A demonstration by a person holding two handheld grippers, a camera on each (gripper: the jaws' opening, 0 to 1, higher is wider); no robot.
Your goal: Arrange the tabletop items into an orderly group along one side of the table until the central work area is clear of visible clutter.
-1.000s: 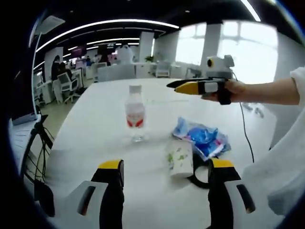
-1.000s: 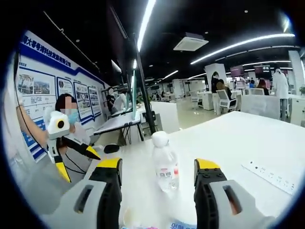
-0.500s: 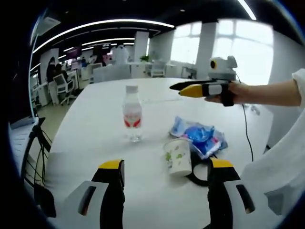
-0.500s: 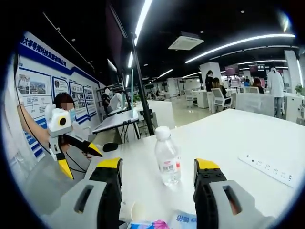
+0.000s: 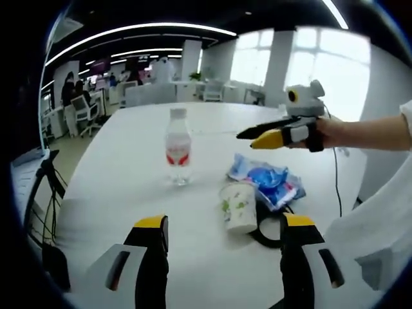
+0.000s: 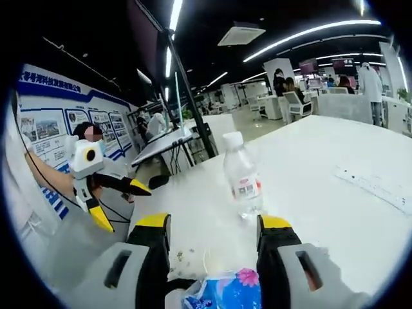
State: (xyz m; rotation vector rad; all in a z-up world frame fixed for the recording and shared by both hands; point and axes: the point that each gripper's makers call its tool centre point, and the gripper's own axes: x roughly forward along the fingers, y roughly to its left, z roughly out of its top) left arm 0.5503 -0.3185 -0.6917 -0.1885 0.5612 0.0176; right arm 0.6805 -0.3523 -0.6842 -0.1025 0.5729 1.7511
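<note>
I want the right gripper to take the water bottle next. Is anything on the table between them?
Yes. In the right gripper view, the blue packet and the paper cup lie just ahead of the right gripper, in front of the water bottle.

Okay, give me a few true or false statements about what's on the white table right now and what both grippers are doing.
1. The water bottle stands upright with its cap on. True.
2. The paper cup lies on its side. False: it stands upright.
3. The blue snack bag lies next to the cup. True.
4. The right gripper grips the bottle. False: it hangs in the air, holding nothing.
5. The left gripper is open. True.
</note>
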